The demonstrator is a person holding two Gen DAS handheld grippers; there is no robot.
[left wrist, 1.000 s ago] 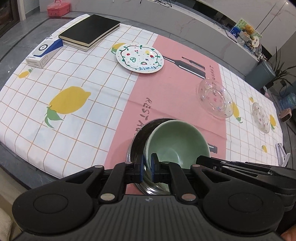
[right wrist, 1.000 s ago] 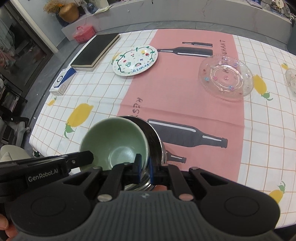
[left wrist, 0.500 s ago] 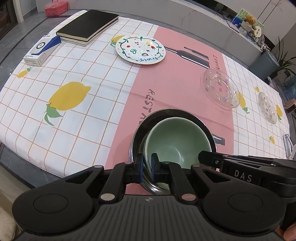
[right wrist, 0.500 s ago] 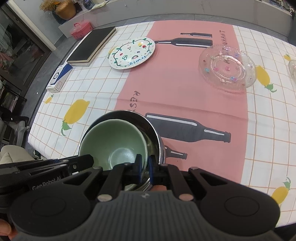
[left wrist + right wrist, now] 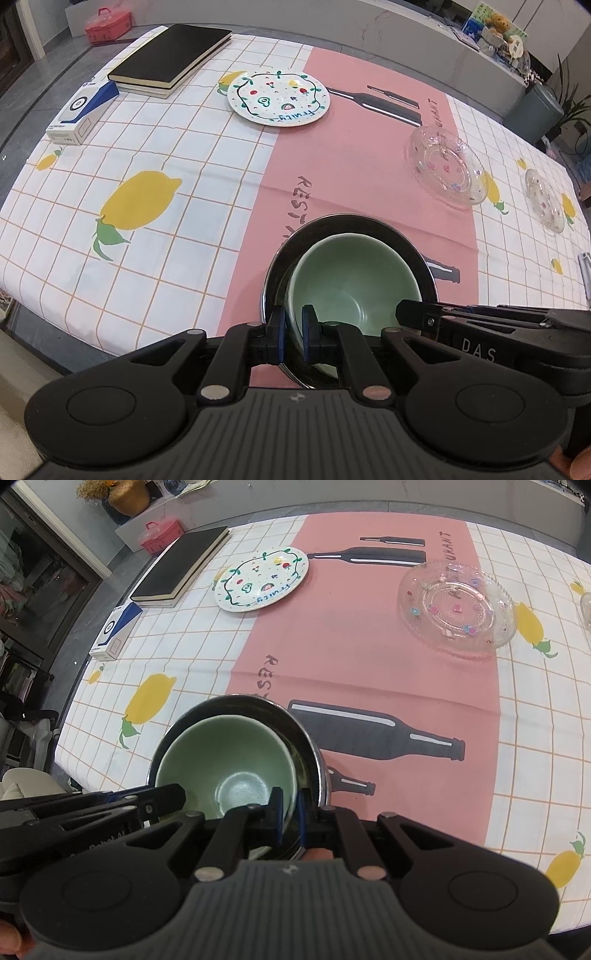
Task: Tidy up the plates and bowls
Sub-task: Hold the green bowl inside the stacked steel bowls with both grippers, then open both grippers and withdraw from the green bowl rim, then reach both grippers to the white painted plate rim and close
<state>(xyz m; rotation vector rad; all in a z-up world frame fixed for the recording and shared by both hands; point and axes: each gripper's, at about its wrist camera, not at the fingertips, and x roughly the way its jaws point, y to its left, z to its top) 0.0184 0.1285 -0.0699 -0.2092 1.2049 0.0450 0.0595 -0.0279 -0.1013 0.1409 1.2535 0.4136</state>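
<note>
A green bowl (image 5: 351, 280) sits inside a steel bowl (image 5: 369, 223) near the table's front edge; both also show in the right wrist view, the green bowl (image 5: 225, 764) within the steel bowl (image 5: 295, 723). My left gripper (image 5: 293, 328) is shut on the green bowl's near-left rim. My right gripper (image 5: 290, 812) is shut on its near-right rim. A painted white plate (image 5: 277, 98) lies far back. A large glass plate (image 5: 448, 168) and a small glass plate (image 5: 546, 199) lie to the right.
A black book (image 5: 171, 59) and a blue-white box (image 5: 83, 110) lie at the far left corner. The tablecloth (image 5: 147, 184) has lemons and a pink band. A bin (image 5: 533, 110) stands beyond the table on the right.
The green bowl, held by both grippers, has gone down from tilted over the steel bowl's rim to resting inside it. Both grippers stay shut on its rim.
</note>
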